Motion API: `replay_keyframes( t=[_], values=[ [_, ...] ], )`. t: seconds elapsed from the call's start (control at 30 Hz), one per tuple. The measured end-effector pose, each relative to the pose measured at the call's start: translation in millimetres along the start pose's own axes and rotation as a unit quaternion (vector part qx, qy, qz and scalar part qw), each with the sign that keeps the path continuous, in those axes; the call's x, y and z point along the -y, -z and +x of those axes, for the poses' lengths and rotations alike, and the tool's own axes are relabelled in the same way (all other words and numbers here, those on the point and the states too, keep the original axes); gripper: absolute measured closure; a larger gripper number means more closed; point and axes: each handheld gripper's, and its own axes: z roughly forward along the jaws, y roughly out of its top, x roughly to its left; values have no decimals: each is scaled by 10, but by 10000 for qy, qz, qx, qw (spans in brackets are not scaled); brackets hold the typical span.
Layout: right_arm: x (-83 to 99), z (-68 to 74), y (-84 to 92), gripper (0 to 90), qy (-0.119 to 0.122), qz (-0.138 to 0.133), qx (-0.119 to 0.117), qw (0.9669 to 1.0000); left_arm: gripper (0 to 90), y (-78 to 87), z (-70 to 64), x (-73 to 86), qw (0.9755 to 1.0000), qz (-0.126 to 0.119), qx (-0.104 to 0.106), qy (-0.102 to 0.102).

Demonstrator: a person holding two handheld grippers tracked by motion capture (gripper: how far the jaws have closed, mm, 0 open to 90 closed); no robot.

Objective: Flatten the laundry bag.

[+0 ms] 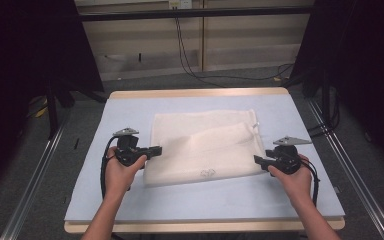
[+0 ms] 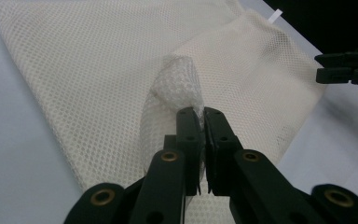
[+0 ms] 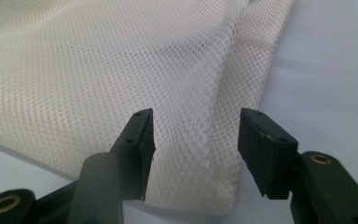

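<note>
The left gripper is pinching a raised fold of the mesh cloth between jaws that are standing pressed together, the fabric bunching into a small puckered ridge just above the black tips. The right gripper is sitting with its jaws standing apart, a gap showing between each pad and the cloth's edge seam that is running up between them; nothing is being squeezed there. Seen from the high view, the left gripper is meeting the cloth's left edge and the right gripper is hovering at its lower right corner, each carried in a hand. The mesh cloth is lying on the pale blue table, a cream rectangle of fine open netting with its long axis running left to right across the table, one layer lying folded over another on a slant. A small white tag is sticking out near its upper right corner.
</note>
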Motion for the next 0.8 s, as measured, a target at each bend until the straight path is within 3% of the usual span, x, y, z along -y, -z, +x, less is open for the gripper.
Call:
replay_keyframes(
  t=[0.17, 0.33, 0.53, 0.8],
  values=[
    [-35, 16, -8, 399, 5, 5, -18, 10000, 859, -4, -91, 137, 9995, -163, 256, -24],
    [-82, 45, -18, 396, 89, 6, -31, 10000, 860, -18, -185, 262, 9984, -116, 528, -138],
    [-152, 71, 62, 399, 85, -121, -8, 9999, 860, 14, -226, 388, 9979, -177, 611, -76],
    [-246, 271, 87, 414, 306, -259, -123, 9991, 860, -101, -304, 522, 9976, 185, 583, -310]
  ],
)
